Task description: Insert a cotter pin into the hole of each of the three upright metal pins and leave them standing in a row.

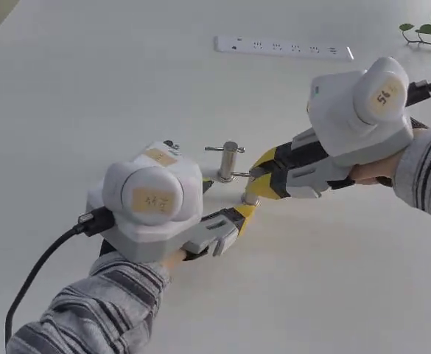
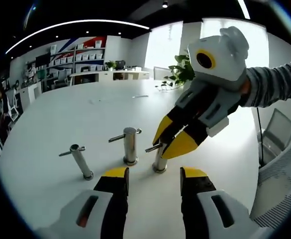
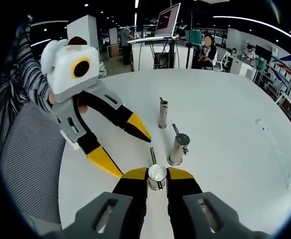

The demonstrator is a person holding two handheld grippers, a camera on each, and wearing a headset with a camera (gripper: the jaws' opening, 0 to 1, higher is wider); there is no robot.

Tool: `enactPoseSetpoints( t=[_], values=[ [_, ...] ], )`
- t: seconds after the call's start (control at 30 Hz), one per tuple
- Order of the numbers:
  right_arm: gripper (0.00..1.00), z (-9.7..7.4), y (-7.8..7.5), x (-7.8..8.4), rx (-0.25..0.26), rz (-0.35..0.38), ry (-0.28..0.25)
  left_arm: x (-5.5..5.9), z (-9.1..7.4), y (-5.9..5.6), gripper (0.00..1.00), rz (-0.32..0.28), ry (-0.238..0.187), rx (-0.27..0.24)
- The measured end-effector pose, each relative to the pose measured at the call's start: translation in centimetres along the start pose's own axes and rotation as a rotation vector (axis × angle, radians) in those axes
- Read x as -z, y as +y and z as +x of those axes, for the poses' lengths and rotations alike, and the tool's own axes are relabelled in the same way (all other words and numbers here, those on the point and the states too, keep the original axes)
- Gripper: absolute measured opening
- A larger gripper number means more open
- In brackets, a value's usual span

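Head view: right gripper (image 1: 253,181) is clamped on the top of the third pin (image 1: 250,198), just right of the middle pin (image 1: 228,164). The third cotter pin (image 1: 239,175) lies level, long axis running from my jaws roughly toward the middle pin. Can't tell how deep it sits. The middle pin already carries its cotter (image 1: 222,150).

Left gripper view: left gripper (image 2: 155,178) has its jaws apart and holds nothing. It sits low, just in front of the third pin. The cotter's free end pokes out on the middle pin's side, so my left is the nearer tool for it. The first pin (image 2: 80,160) stands beyond the middle pin, cotter in.

Right gripper view: my jaws flank the third pin's head on both sides, and the cotter points straight away from me. I'd seat it along that axis.

The white table (image 1: 127,88) is smooth, so the base could skid. A power strip (image 1: 283,47) and a plant (image 1: 429,31) lie well beyond the middle pin. The room is an open office.
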State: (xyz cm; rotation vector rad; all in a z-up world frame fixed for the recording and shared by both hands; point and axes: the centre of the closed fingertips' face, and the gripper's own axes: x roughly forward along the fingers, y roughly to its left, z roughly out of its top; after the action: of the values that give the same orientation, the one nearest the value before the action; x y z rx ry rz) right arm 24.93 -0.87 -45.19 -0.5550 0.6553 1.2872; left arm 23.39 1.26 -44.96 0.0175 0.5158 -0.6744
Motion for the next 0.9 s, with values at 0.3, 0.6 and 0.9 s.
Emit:
enactPoseSetpoints(
  t=[0.3, 0.6, 0.9],
  values=[
    [0.08, -0.2, 0.1, 0.0, -0.016, -0.006, -0.005, -0.8, -2.5, 0.7, 0.54, 0.033, -0.022, -0.038],
    [0.08, -1.3, -1.0, 0.5, 0.001, 0.004, -0.001, -1.7, -4.2, 2.2, 0.7, 0.045, -0.045, -0.073],
    [0.08, -2.5, -2.7, 1.0, 0.028, 0.0, 0.023, -1.8, -5.1, 4.0, 0.81, 0.055, -0.039, -0.117]
  ],
)
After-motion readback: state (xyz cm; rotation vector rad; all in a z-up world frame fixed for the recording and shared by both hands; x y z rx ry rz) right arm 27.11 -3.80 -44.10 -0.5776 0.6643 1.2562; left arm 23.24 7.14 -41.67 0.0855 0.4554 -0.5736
